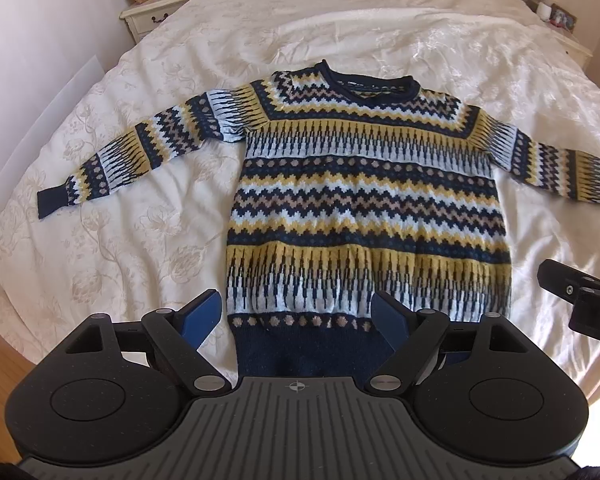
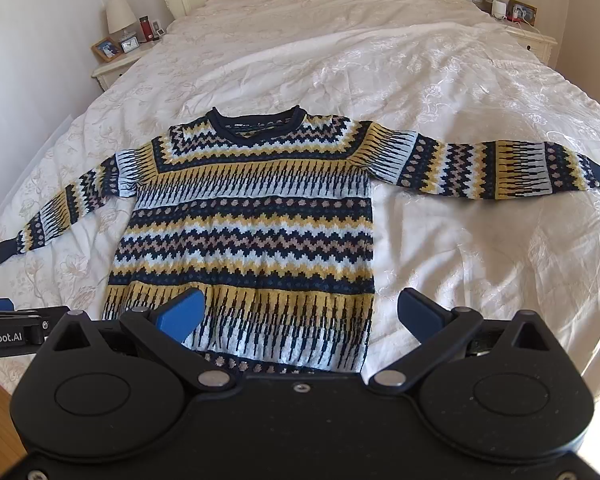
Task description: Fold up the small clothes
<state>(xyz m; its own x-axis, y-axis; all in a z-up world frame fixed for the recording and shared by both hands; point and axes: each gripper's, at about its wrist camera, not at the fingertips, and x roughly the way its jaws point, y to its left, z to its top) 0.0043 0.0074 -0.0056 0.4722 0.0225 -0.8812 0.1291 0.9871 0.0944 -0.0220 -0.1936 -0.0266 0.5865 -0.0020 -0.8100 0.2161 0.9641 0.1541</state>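
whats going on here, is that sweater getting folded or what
A person holds a gripper in each hand over a bed, set to fold the sweater. The sweater lies flat and face up, both sleeves spread out to the sides, collar away from the cameras; no fold has been made yet. The left gripper and right gripper both hover near the hem with jaws open, holding nothing.

home bedroom: bed (image 2: 440,80), nightstand (image 2: 112,66), lamp (image 2: 120,14).
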